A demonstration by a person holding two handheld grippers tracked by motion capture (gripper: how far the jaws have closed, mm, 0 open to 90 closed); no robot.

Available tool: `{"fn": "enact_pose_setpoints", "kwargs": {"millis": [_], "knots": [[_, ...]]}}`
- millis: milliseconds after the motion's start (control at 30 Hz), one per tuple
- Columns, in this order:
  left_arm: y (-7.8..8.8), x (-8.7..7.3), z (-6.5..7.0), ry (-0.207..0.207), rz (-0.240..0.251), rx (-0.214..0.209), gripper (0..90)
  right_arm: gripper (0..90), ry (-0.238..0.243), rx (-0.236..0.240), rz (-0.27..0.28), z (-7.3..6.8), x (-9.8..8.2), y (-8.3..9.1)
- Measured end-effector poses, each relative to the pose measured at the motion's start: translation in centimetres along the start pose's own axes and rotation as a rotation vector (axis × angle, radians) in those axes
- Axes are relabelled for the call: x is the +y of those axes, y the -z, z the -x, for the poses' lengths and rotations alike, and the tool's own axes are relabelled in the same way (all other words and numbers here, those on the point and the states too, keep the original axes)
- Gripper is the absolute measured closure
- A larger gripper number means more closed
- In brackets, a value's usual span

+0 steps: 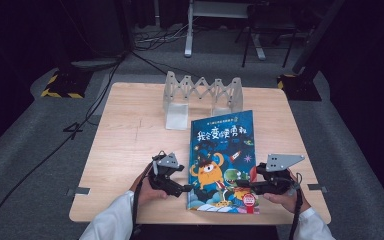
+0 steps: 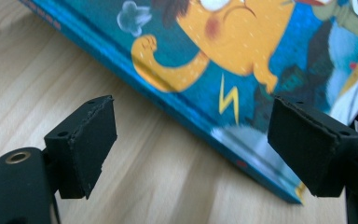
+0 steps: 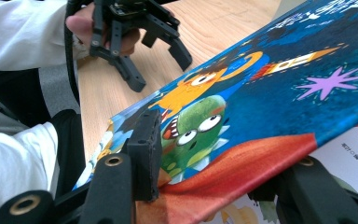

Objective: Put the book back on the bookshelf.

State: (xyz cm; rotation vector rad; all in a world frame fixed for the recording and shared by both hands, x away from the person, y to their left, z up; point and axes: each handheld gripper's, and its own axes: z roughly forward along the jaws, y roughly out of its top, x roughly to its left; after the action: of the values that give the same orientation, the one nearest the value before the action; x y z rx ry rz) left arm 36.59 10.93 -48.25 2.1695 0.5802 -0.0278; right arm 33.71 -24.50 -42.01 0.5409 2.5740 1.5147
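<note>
1. The blue hardcover picture book with an orange cartoon monster on its cover (image 1: pixel 223 160) lay flat on the right half of the light wooden tabletop (image 1: pixel 130 145), near the person's edge. In the right gripper view its front cover was lifted off the white pages beneath.

2. The book's long axis ran from the near edge away toward the white folding accordion-style book rack (image 1: pixel 202 95). The title end pointed at the rack and the spine lay on the left side.

3. The right hand-held gripper (image 3: pixel 223 186) was clamped on the cover's free right edge near the bottom corner. One jaw pressed on top of the cover and the other sat beneath it.

4. The left hand-held gripper (image 2: pixel 191 140) stood with its jaws apart and empty, just beside the spine and not touching it.

5. The step in hand appeared to be opening the cover. To do it well, the right grip should stay on the cover alone, without catching pages, and swing it in an arc about the spine.

6. The left jaws would probably do best steadying the spine edge, so the book would not slide across the tabletop.
</note>
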Motion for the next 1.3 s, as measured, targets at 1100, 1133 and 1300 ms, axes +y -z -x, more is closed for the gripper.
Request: {"fn": "enact_pose_setpoints", "kwargs": {"millis": [1100,1133,1300], "knots": [[0.7,2.2,-0.6,-0.022,0.200,0.013,29.8,58.4,0.181,-0.027,0.071,-1.4,-0.8,1.0],[1.0,2.2,-0.5,-0.025,0.218,0.012,32.1,58.9,0.185,-0.026,0.068,-1.3,-0.9,1.0],[2.1,2.6,-0.1,-0.059,0.291,0.024,39.7,62.7,0.188,-0.041,0.053,-1.1,-1.2,1.2]]}}
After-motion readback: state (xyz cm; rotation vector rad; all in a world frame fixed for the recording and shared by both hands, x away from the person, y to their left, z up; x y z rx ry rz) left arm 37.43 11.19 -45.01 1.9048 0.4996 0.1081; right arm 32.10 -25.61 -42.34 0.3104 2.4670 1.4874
